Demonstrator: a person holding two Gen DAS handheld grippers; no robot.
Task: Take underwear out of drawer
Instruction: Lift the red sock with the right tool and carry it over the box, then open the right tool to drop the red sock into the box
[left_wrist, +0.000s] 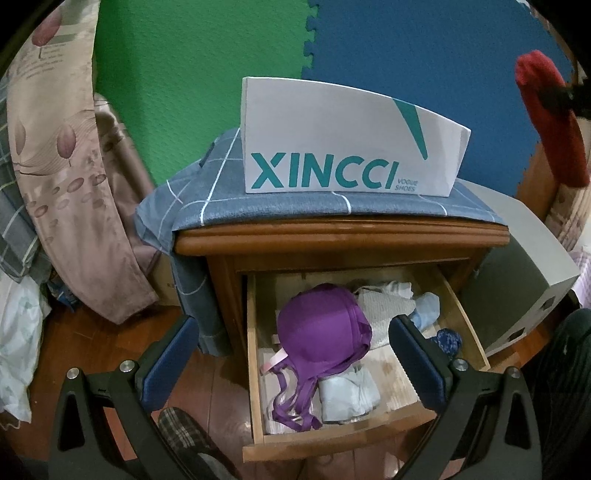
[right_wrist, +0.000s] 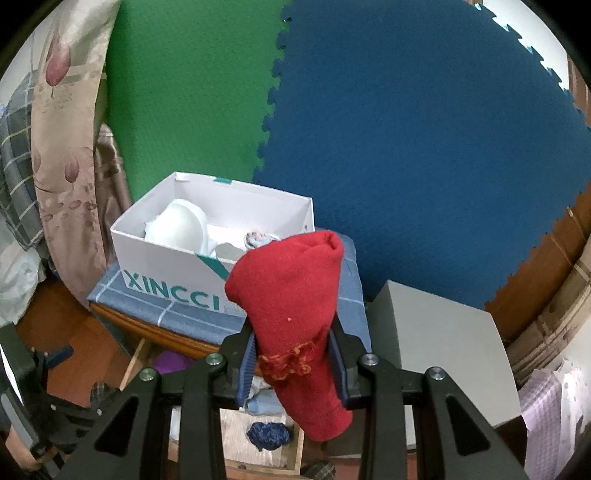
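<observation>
Red underwear (right_wrist: 291, 317) clamped in right gripper (right_wrist: 293, 360)

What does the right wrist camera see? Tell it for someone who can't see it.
The right claw is shut on a rolled red garment, held above the open drawer. Behind it, a white shoe box holding pale underwear sits on the cloth-covered nightstand.

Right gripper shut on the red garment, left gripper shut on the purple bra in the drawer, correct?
Not quite. The left gripper is open, above the purple bra in the drawer, not gripping it; the left wrist view shows that. The right gripper is shut on the red garment.
</observation>
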